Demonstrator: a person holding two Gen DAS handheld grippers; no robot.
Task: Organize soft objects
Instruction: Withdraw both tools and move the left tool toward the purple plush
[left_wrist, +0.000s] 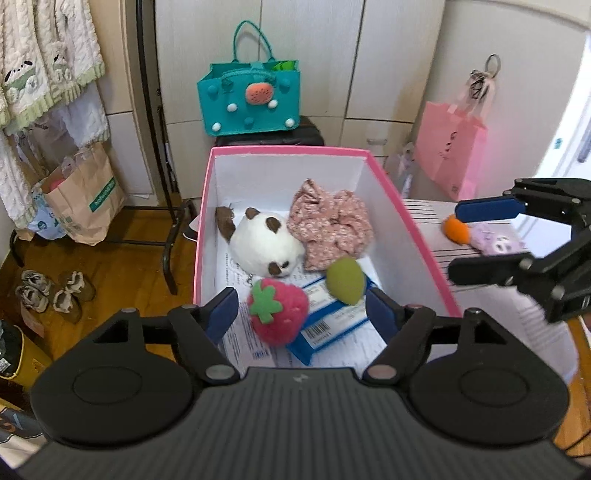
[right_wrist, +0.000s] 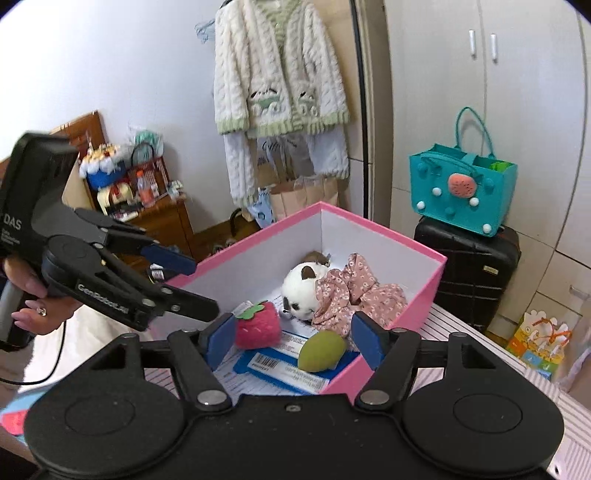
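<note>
A pink box (left_wrist: 207, 221) with white inside walls fills the centre of the left wrist view. It already holds a panda toy (left_wrist: 264, 245), a crumpled floral cloth (left_wrist: 328, 229), a plush strawberry (left_wrist: 277, 310) and a green plush fruit (left_wrist: 345, 280), all lying on blue-and-white packets.

The left gripper (left_wrist: 299, 314) hangs over the near end of the box, jaws spread wide and holding nothing. The strawberry and green fruit lie between and just beyond its pads.

At the right edge of that view, two toys are outside the box on a striped surface (left_wrist: 424, 221): an orange plush (left_wrist: 456, 229) touching a pale purple plush (left_wrist: 496, 240). The right gripper (left_wrist: 452, 243) is near them, jaws also spread and empty, so the right hand looks the better placed to fetch them. Their long axis is hard to judge, as they are small and blurred.

The right wrist view shows the box from its corner, with the left gripper (right_wrist: 201, 288) at the left, but not the two loose toys; only the left wrist view shows those.
</note>
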